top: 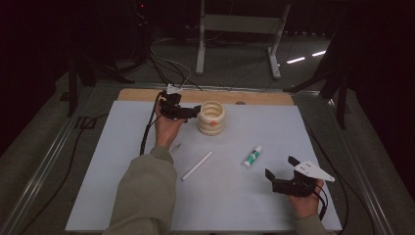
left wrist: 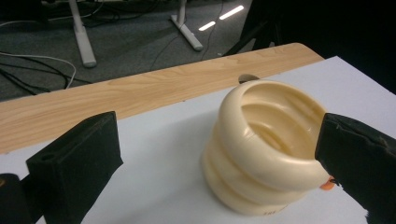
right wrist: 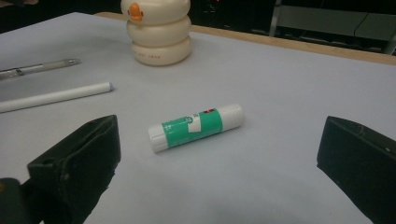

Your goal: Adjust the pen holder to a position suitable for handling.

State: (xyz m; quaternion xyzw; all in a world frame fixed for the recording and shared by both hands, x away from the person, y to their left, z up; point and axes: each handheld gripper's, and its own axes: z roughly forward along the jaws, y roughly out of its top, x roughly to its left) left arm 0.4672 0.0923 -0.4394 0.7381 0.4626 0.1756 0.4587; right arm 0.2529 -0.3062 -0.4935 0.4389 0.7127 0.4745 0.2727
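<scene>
A cream ribbed cup [top: 212,117] with a small orange mark stands upright near the table's far edge. My left gripper [top: 188,109] is held just left of it, open. In the left gripper view the cup [left wrist: 261,149] sits toward the right jaw, which overlaps its rim; the left jaw stands well apart from it. A green and white glue stick [top: 252,156] lies right of centre. My right gripper [top: 280,166] hovers near the front right, open. Seen from the right gripper view, the glue stick [right wrist: 196,127] lies a little beyond the wide-open jaws.
A white stick [top: 197,165] lies in the middle of the white sheet [top: 122,186]. A silver pen [top: 175,148] lies beside the person's left sleeve. A wooden strip [top: 264,98] runs along the far edge. Cables trail off the back.
</scene>
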